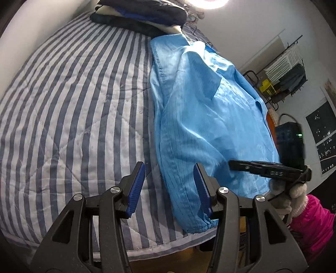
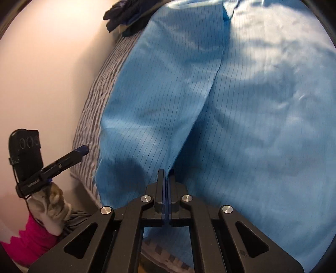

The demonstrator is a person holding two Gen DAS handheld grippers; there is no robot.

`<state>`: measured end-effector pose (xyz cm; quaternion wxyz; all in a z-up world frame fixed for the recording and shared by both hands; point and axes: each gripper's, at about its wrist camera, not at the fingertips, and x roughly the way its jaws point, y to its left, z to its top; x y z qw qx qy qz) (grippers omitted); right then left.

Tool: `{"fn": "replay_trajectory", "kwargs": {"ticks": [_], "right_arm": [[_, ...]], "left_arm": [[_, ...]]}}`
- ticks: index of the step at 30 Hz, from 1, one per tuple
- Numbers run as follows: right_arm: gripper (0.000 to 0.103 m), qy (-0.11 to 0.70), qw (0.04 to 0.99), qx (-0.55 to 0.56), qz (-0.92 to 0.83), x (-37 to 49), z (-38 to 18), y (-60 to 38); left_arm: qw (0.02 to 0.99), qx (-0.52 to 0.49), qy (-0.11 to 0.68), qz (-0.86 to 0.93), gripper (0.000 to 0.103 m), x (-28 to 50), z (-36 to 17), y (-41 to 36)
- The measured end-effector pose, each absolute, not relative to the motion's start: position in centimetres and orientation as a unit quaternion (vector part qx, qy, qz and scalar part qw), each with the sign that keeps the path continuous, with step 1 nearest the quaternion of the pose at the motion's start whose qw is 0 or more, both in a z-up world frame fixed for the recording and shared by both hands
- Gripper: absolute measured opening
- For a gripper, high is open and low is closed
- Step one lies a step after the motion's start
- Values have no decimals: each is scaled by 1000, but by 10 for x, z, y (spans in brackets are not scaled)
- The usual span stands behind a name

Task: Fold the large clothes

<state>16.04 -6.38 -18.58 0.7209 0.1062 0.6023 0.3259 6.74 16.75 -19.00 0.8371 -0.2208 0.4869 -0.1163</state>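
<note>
Room: a bedroom with pale walls; a rack (image 1: 287, 69) of hung things stands in the far corner, and a lamp glares overhead.
Bed: a striped quilt (image 1: 73, 109) covers it, with a heap of dark clothes (image 1: 142, 16) piled at the far end.
Garment: a large blue garment (image 1: 205, 117) lies along the right side of the quilt, rumpled, a fold rising through its middle and its gathered hem near the bed's front edge.
Left gripper (image 1: 171, 189): fingers spread, nothing between them; it hangs over the garment's left edge where cloth meets quilt.
Right gripper (image 2: 166, 189): fingers pressed together on a ridge of the blue cloth at the near edge; the pinch looks thin, only the tips biting.
Person: gloved hands, pink sleeve (image 1: 315, 218) at the bedside.
Risk, slip: I judge the right pinch could lose the slick cloth if it lifts fast, since so little is caught.
Risk, quilt: the left fingers could close on quilt along with garment, dragging the bedding up.
Risk, skew: with one side held and the other free, a pull could twist the fold crooked or slide the hem off the bed.
</note>
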Motion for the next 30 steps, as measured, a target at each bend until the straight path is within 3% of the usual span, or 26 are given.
{"fn": "replay_trajectory", "kwargs": {"ticks": [4,10,17,25,30], "right_arm": [[0,590,745,100,295,156,-168,-92],[1,630,702,134,303,152,-197,-90],[5,626,708,14,327,135,-182,-48],[5,551,782,28,289,150,-138,-81],[5,543,779,15,312,153,-147,-64]], "left_arm": [[833,-220,493,-119,49,75,-195,162],[822,-219,509,-129,49,79,-207,148],[835,-211,493,-123,49,74,-198,136],[833,-180,506,-137,46,87,-202,105],[808,-182,549,-118,46,95,-230,99]]}}
